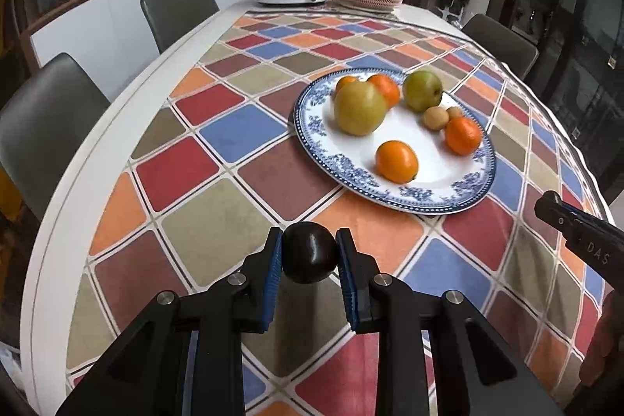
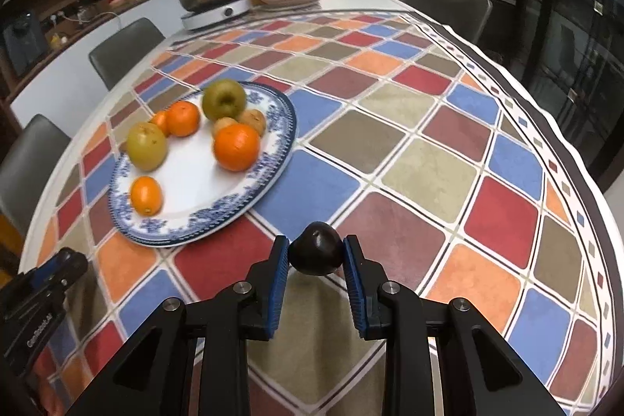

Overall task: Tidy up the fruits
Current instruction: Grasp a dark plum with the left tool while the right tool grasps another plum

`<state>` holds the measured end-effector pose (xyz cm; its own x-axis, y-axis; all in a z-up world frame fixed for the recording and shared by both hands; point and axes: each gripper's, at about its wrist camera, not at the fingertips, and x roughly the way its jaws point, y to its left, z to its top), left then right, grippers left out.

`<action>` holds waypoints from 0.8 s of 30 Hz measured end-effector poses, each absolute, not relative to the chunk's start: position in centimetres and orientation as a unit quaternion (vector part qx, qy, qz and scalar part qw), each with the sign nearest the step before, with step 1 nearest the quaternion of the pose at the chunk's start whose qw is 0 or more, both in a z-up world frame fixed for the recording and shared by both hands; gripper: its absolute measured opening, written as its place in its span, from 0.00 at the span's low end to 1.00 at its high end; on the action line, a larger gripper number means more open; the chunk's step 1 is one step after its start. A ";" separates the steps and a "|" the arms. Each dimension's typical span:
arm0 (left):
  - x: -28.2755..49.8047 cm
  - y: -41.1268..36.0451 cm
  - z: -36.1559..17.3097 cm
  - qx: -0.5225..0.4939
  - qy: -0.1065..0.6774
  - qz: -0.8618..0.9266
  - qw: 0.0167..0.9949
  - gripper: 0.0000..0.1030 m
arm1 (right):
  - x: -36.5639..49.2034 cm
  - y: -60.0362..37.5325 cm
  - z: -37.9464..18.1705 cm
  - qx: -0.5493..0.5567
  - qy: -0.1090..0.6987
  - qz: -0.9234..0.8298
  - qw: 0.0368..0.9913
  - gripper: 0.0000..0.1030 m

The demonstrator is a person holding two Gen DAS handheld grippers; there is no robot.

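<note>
Your L tool (image 1: 309, 252) & R tool (image 2: 316, 256) each pinch a dark plum (image 1: 310, 252) just off the bench, w/ the plate (image 1: 460, 199) already holding pears, oranges, kiwis; both plums left to place.

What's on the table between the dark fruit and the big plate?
Nothing, only bare checkered tablecloth between the dark fruit and the plate, seen in the left wrist view.
</note>
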<state>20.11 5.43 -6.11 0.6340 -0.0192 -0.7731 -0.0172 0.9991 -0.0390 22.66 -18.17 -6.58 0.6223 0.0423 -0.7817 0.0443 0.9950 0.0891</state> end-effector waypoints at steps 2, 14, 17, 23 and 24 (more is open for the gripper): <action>19.7 5.4 -5.6 -0.021 0.423 -0.002 0.906 0.27 | 22.2 -18.0 -6.1 0.049 0.428 0.006 0.902 0.28; 17.7 4.7 -2.7 -0.015 0.395 -0.020 0.919 0.27 | 20.5 -17.1 -3.2 0.040 0.402 0.058 0.913 0.28; 17.4 4.4 -2.0 -0.010 0.387 -0.024 0.922 0.27 | 20.1 -16.8 -2.5 0.035 0.394 0.072 0.916 0.28; 17.3 3.8 -0.6 0.000 0.375 -0.036 0.926 0.27 | 19.6 -16.2 -0.7 0.034 0.380 0.108 0.918 0.28; 17.2 3.6 -0.3 0.002 0.373 -0.039 0.927 0.27 | 19.5 -16.1 -0.4 0.033 0.377 0.116 0.919 0.28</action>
